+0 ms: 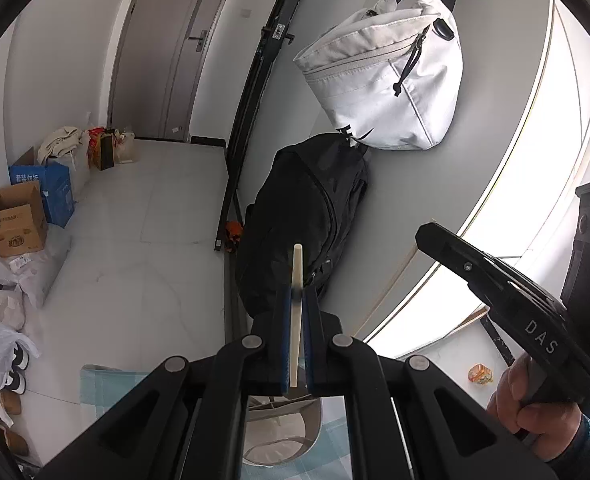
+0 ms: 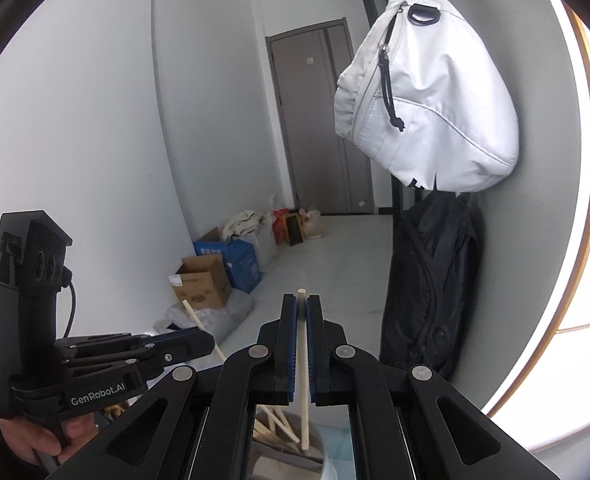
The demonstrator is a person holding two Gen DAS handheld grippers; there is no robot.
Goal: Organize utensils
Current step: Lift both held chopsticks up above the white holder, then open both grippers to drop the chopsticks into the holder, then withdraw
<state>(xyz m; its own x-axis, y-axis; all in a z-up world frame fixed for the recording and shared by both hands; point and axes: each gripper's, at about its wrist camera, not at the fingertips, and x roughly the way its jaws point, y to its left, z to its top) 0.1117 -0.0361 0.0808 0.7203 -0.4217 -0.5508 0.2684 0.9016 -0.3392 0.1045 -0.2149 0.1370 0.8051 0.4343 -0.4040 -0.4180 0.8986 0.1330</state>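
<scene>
My left gripper (image 1: 296,300) is shut on a pale wooden chopstick (image 1: 296,272) that stands upright between its blue pads. My right gripper (image 2: 302,308) is shut on a second wooden chopstick (image 2: 303,360), also upright. Its lower end reaches down into a grey cup (image 2: 319,446) that holds several more chopsticks (image 2: 273,426). The same cup (image 1: 307,436) shows below my left gripper. In the right wrist view the left gripper (image 2: 199,342) is at the lower left with its chopstick (image 2: 193,314) sticking up. The right gripper's body (image 1: 507,292) shows at the right of the left wrist view.
The cup stands on a blue checked cloth (image 1: 103,384). A white bag (image 2: 427,92) and a black backpack (image 2: 431,280) hang on the wall ahead. Cardboard boxes (image 2: 203,282) and bags line the floor by the left wall. A grey door (image 2: 323,120) is at the back.
</scene>
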